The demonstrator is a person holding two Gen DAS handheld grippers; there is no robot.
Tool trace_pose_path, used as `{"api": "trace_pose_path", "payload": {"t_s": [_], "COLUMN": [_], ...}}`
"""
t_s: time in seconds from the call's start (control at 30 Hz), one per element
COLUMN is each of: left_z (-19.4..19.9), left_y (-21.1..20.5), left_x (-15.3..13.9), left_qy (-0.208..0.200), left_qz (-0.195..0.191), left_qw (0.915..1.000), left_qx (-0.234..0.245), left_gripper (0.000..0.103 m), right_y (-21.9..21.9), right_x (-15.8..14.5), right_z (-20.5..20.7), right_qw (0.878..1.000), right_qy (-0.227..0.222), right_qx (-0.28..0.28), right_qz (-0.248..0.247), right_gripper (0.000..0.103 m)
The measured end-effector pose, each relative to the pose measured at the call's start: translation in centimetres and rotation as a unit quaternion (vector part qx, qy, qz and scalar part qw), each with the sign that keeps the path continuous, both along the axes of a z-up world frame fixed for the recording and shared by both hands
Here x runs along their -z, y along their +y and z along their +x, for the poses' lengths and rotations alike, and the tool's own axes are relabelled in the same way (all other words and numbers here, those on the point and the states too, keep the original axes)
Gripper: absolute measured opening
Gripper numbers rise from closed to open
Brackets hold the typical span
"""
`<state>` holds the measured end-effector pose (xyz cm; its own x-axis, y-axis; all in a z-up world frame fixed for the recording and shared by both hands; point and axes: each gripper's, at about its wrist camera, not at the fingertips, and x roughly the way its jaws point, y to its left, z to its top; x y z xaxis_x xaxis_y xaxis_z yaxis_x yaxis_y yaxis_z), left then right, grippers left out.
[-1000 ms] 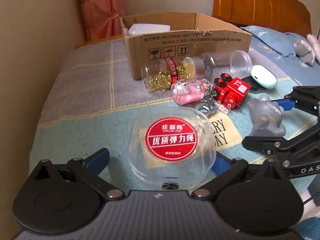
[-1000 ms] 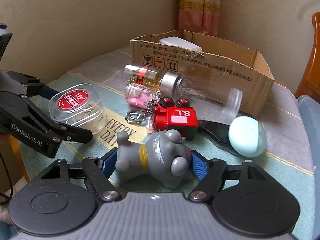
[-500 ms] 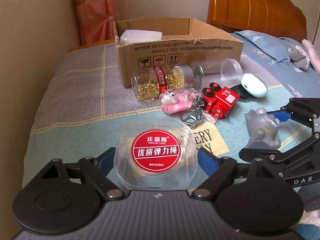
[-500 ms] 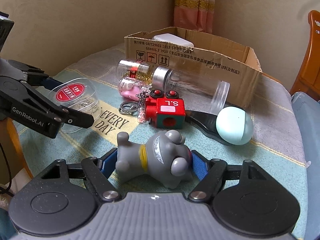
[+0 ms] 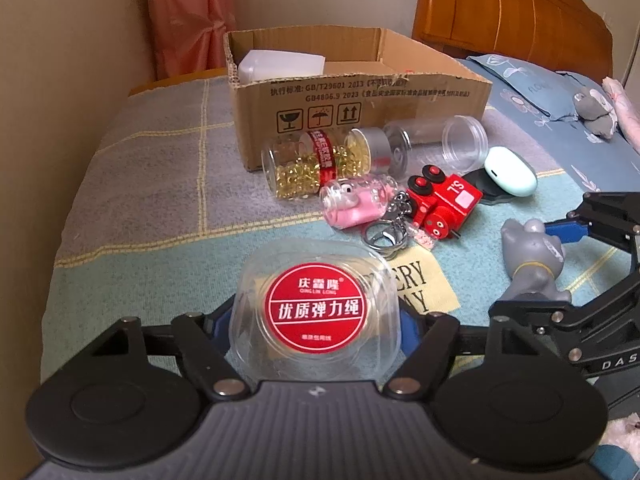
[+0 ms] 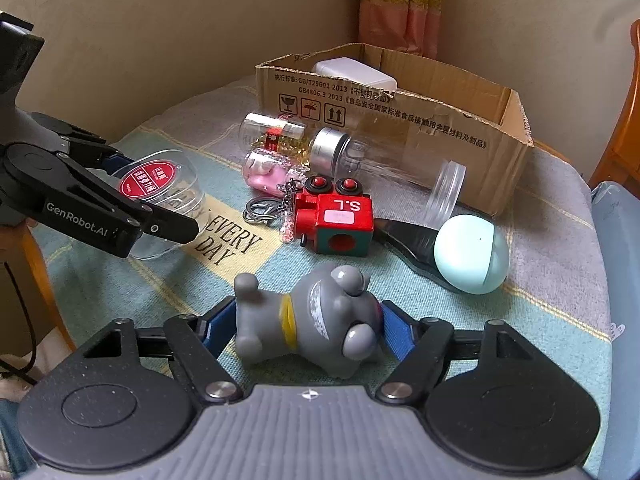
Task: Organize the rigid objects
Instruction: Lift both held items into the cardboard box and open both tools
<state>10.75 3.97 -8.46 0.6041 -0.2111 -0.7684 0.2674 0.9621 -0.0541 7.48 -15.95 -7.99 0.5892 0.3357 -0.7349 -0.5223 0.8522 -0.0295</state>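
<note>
My left gripper (image 5: 316,320) is shut on a clear plastic case with a round red label (image 5: 316,304) and holds it above the blanket; it also shows in the right wrist view (image 6: 158,184). My right gripper (image 6: 304,328) is shut on a grey rubber animal figure (image 6: 316,320), seen too in the left wrist view (image 5: 534,256). An open cardboard box (image 5: 360,96) stands at the back with a white container (image 5: 280,66) inside.
In front of the box lie a jar of yellow capsules (image 5: 312,164), a clear empty jar (image 5: 440,144), a pink pig keychain bottle (image 5: 356,200), a red toy train (image 5: 442,204) and a mint egg-shaped case (image 5: 510,176). A wall is at left, a bed at right.
Both grippers have risen and drawn back from the pile, each carrying its object. The box and the scattered items have not moved.
</note>
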Motion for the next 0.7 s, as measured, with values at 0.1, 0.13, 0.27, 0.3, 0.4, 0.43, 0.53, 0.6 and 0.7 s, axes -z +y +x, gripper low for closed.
{"api": "trace_pose_path", "payload": {"t_s": [0.1,0.13,0.27,0.3,0.4,0.43,0.53,0.6,0.7], "left_z": [0.1,0.2,0.3,0.5,0.7,0.8,1.2,1.4,2.0], "left_y": [0.0,0.0,-0.3,-0.3,-0.4,-0.4,-0.6,-0.9,-1.3], "left_x": [-0.4,-0.6,-1.7,-2.0,-3.0,-3.4,-4.2,-4.6,-5.3], "left_qy": [0.006,0.006,0.003,0.002,-0.002,-0.005,-0.014,-0.018,-0.024], "left_qz": [-0.004,-0.003,0.002,0.001,0.001,0.001,0.004,0.006,0.011], "left_qw": [0.9999,0.9999,0.9995,0.9994,0.9990,0.9989,0.9985,0.9982,0.9973], "left_qx": [0.009,0.014,0.030,0.034,0.044,0.046,0.052,0.058,0.068], "left_gripper": [0.074,0.074,0.074,0.074,0.074,0.074,0.074,0.074,0.074], "right_y": [-0.1,-0.1,-0.4,-0.4,-0.6,-0.7,-1.0,-1.1,-1.3], "right_x": [-0.4,-0.6,-1.4,-1.7,-2.4,-2.7,-3.4,-3.7,-4.3], "right_z": [0.0,0.0,0.0,0.1,0.3,0.4,0.7,0.9,1.0], "right_qw": [1.000,1.000,1.000,1.000,1.000,1.000,1.000,1.000,1.000], "right_qy": [-0.001,-0.002,-0.005,-0.005,-0.008,-0.010,-0.016,-0.018,-0.024], "right_qx": [-0.002,-0.002,-0.006,-0.007,-0.011,-0.012,-0.014,-0.013,-0.013], "right_qz": [-0.004,-0.004,-0.004,-0.004,-0.006,-0.006,-0.006,-0.006,-0.003], "right_gripper": [0.079,0.079,0.079,0.079,0.078,0.078,0.078,0.078,0.078]}}
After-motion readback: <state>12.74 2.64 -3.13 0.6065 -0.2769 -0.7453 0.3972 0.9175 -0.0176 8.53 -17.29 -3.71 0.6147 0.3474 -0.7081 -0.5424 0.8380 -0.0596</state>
